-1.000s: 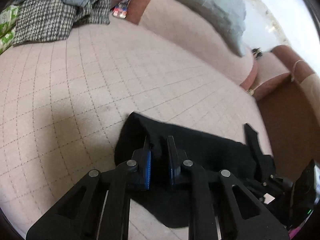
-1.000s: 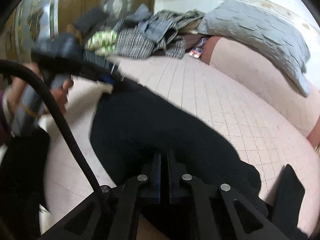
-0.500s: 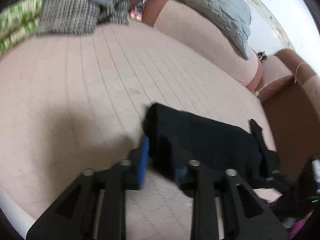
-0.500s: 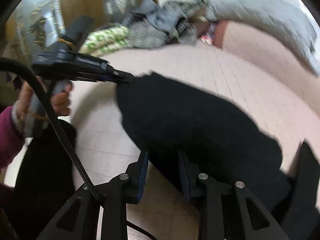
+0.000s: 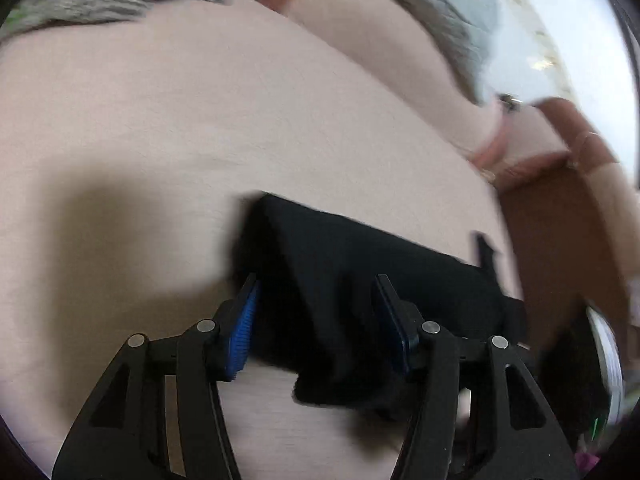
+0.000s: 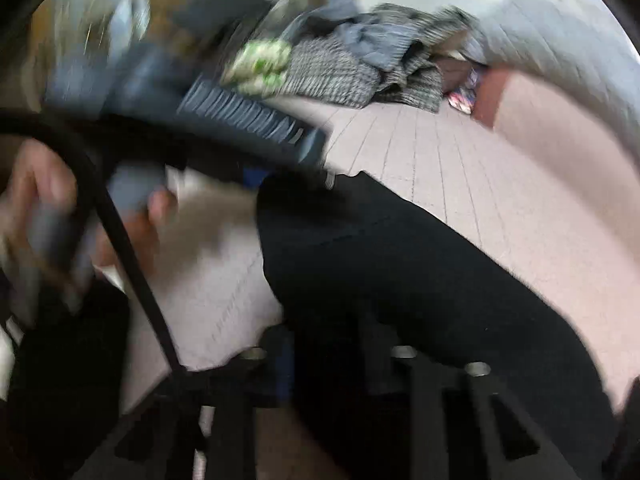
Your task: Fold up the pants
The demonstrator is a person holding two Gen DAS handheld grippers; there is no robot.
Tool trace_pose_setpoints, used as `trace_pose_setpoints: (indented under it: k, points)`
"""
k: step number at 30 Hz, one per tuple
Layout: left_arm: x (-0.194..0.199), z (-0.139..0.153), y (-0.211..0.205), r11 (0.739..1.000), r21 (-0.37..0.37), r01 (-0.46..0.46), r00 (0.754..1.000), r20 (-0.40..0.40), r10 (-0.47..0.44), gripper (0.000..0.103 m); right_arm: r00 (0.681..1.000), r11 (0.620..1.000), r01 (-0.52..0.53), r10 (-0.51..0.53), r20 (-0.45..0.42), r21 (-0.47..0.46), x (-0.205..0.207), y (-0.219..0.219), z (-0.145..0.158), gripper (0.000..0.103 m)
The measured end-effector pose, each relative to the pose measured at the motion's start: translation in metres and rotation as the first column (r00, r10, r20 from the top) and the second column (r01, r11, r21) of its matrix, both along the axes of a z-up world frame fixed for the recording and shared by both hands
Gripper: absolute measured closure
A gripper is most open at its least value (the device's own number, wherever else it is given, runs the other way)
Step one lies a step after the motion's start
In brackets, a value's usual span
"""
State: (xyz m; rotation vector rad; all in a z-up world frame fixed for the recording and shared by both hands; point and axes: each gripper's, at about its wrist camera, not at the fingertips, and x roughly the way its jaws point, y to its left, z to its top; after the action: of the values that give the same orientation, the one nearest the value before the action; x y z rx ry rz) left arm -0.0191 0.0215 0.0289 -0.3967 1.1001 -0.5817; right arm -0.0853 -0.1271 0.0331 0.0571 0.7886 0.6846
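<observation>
A pale pink quilted sofa seat (image 5: 248,112) fills most of both views, its stitched grid showing in the right wrist view and smeared by blur in the left. Along its far side runs a pink backrest cushion (image 5: 384,64) with a reddish-brown edge. A grey quilted blanket (image 5: 448,12) is draped over the top of that backrest. In the far corner lies a heap of clothes (image 6: 360,68): a black-and-white checked garment with a grey-blue one crumpled on top. Just beside the heap sits a green-and-white patterned bundle (image 6: 262,62). A small red-and-blue item (image 6: 462,96), too blurred to identify, lies between the heap and the backrest. A brown armrest (image 5: 560,216) stands at the seat's end.
</observation>
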Motion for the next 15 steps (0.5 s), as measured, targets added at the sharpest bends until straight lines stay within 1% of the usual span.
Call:
trace_pose_setpoints:
  k: [1,2,4,5,6,7,8,9,10,11,12,14,15]
  points:
    - [-0.001,0.008,-0.004,1.0,-0.021,0.013,1.0,0.02,-0.012,0.048,0.999,0.997,0.017,-0.014,-0.032,0.081,0.004,-0.012,0.003,0.09]
    - [-0.002,0.02,-0.008,0.998,-0.058,0.036,0.998,0.053,-0.033,0.048,0.996,0.978,0.052,-0.037,-0.078,0.2,0.007,-0.035,0.006,0.09]
    - [-0.006,0.044,-0.009,0.982,-0.168,0.089,0.993,0.092,-0.074,0.048,0.991,0.945,0.074,-0.035,-0.126,0.317,0.007,-0.056,0.008,0.09]
    - [-0.007,0.051,-0.007,0.976,-0.194,0.097,0.992,0.099,-0.079,0.048,0.99,0.935,0.074,-0.028,-0.137,0.347,0.005,-0.061,0.009,0.09]
    - [-0.01,0.059,-0.005,0.971,-0.214,0.104,0.99,0.111,-0.082,0.048,0.988,0.916,0.069,-0.007,-0.155,0.395,0.003,-0.065,0.008,0.09]
    - [-0.012,0.065,-0.003,0.971,-0.213,0.107,0.989,0.123,-0.081,0.048,0.986,0.903,0.064,0.01,-0.169,0.426,0.003,-0.066,0.007,0.088]
    - [-0.016,0.069,0.001,0.977,-0.189,0.101,0.988,0.138,-0.076,0.048,0.984,0.9,0.054,0.025,-0.174,0.433,0.0,-0.062,0.005,0.085]
    - [-0.02,0.072,0.006,0.985,-0.151,0.087,0.986,0.156,-0.063,0.048,0.986,0.913,0.045,0.024,-0.164,0.406,-0.002,-0.055,0.005,0.078]
    - [-0.023,0.073,0.01,0.993,-0.101,0.065,0.983,0.177,-0.046,0.048,0.987,0.925,0.026,0.037,-0.157,0.379,-0.003,-0.045,0.003,0.055]
    - [-0.027,0.072,0.014,0.999,-0.041,0.035,0.98,0.197,-0.026,0.048,0.982,0.934,-0.014,0.079,-0.169,0.357,-0.007,-0.03,-0.001,0.042]
    - [-0.029,0.07,0.018,1.0,0.009,0.006,0.979,0.206,-0.007,0.048,0.976,0.944,-0.055,0.12,-0.182,0.324,-0.01,-0.014,-0.003,0.034]
    - [-0.032,0.061,0.022,0.997,0.066,-0.034,0.981,0.194,0.02,0.048,0.984,0.969,-0.076,0.111,-0.141,0.234,-0.017,-0.001,-0.004,0.034]
    - [-0.033,0.058,0.023,0.996,0.077,-0.044,0.982,0.186,0.029,0.048,0.988,0.975,-0.081,0.106,-0.113,0.207,-0.022,0.0,-0.002,0.034]
